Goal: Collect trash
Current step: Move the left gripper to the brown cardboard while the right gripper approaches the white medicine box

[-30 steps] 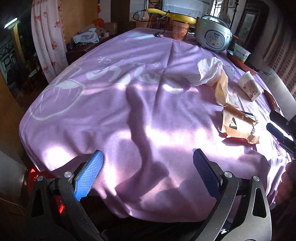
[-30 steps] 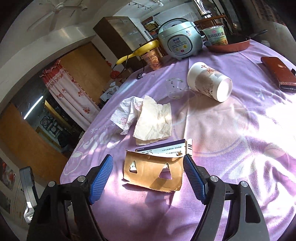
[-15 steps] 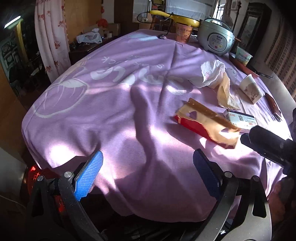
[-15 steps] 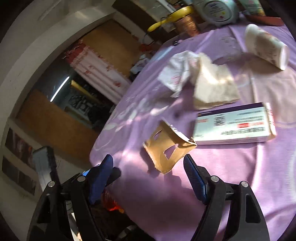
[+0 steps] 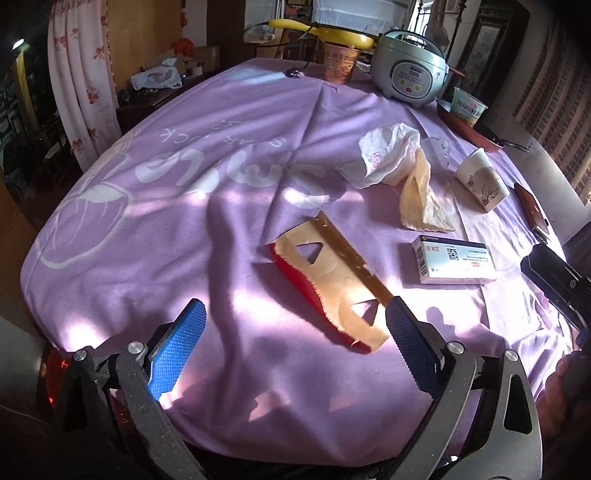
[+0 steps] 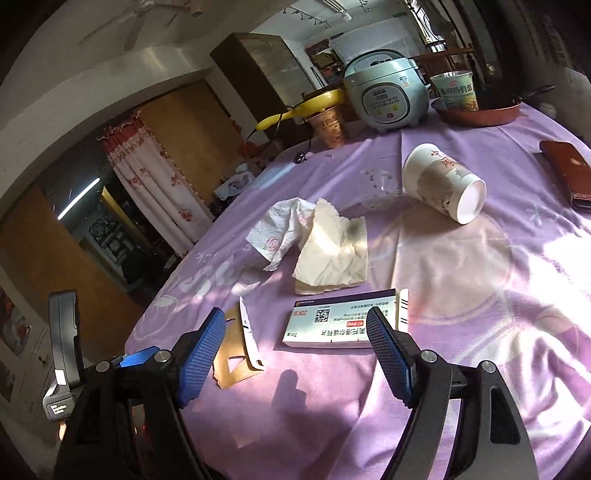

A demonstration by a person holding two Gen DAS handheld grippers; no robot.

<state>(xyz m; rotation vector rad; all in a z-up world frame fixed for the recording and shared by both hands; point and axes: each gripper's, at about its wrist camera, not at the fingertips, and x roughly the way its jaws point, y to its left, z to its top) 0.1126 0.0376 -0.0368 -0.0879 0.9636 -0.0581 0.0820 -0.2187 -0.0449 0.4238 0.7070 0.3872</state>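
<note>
Trash lies on a purple tablecloth [image 5: 184,229]. A torn brown-and-red cardboard piece [image 5: 328,284] lies just ahead of my open, empty left gripper [image 5: 295,354], close to its right finger. It also shows in the right wrist view [image 6: 236,350]. A white medicine box [image 5: 454,260] [image 6: 340,323] lies flat between the fingertips of my open, empty right gripper [image 6: 295,354]. Crumpled tissues [image 5: 402,170] [image 6: 317,240] and a tipped paper cup [image 5: 480,181] [image 6: 443,184] lie farther back.
At the table's far edge stand a rice cooker [image 6: 384,92], a noodle cup [image 6: 328,123], another noodle cup in a red pan [image 6: 480,110], and a yellow pan [image 5: 332,33]. A brown wallet [image 6: 569,173] lies at right. A clear plastic cup [image 6: 376,188] lies beside the paper cup.
The cardboard piece has been pushed left, off the medicine box, and now lies before the left gripper. The right gripper has swung back over the box.
</note>
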